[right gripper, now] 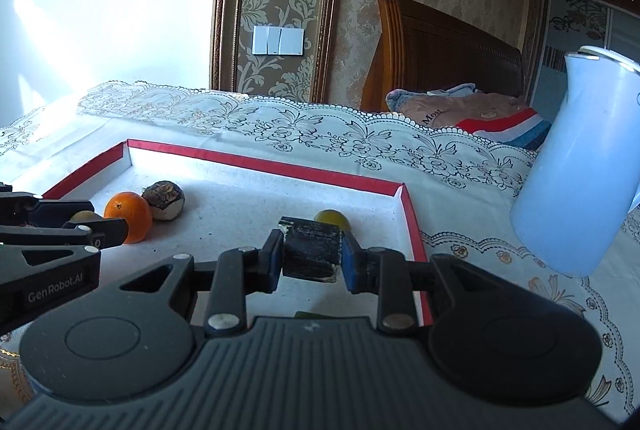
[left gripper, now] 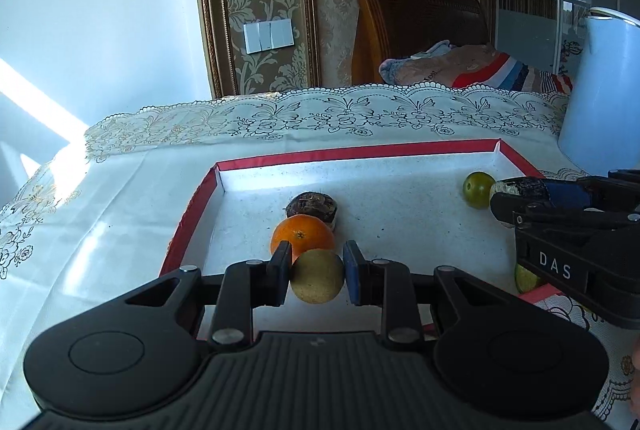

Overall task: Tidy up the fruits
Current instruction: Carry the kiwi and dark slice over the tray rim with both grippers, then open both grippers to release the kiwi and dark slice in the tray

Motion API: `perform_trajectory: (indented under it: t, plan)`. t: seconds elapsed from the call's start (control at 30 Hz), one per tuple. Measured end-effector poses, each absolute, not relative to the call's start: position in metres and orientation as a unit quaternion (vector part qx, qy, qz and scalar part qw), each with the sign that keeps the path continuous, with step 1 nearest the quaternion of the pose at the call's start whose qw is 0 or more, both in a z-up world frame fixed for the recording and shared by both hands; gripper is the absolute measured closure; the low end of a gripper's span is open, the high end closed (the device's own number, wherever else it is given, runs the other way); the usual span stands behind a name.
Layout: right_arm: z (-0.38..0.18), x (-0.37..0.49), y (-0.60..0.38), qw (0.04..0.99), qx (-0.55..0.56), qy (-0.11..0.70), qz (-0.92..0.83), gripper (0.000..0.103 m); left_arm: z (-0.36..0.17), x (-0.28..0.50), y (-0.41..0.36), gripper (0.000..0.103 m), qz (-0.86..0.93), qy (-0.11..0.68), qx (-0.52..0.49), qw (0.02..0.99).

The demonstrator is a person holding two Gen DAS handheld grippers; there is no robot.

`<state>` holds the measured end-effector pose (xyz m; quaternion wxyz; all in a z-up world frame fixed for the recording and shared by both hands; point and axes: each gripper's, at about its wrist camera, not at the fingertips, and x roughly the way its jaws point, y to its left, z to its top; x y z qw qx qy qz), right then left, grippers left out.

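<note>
A white tray with a red rim [left gripper: 360,152] [right gripper: 264,162] lies on the lace tablecloth. My left gripper [left gripper: 317,275] is shut on a round yellow-green fruit [left gripper: 317,276] just above the tray's near part. Behind it lie an orange [left gripper: 302,235] [right gripper: 129,216] and a dark brown fruit [left gripper: 313,206] [right gripper: 164,200]. My right gripper [right gripper: 311,255] is shut on a dark blackened chunk [right gripper: 312,250], which also shows in the left wrist view [left gripper: 520,188]. A small green fruit [left gripper: 478,189] [right gripper: 333,219] lies just beyond it. Another green fruit [left gripper: 526,280] lies at the tray's near right corner.
A tall pale blue jug [left gripper: 604,90] [right gripper: 580,170] stands on the cloth right of the tray. Behind the table are a wooden headboard [left gripper: 412,26] and a striped pillow [left gripper: 480,68]. The table's left edge [left gripper: 24,190] drops off near the wall.
</note>
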<state>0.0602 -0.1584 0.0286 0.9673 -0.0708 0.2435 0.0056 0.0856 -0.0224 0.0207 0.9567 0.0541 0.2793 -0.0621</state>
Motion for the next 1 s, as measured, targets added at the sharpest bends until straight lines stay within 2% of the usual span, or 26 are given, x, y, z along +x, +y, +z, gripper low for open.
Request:
perform_trajectory:
  t: [0.57, 1.0]
  plan:
    - [0.010, 0.105, -0.153, 0.960, -0.077, 0.268, -0.015, 0.075, 0.009, 0.136, -0.027, 0.076, -0.002, 0.271, 0.068, 0.960]
    - [0.005, 0.111, -0.162, 0.957, -0.044, 0.288, -0.016, 0.075, 0.004, 0.133, -0.032, 0.073, 0.002, 0.261, 0.082, 0.962]
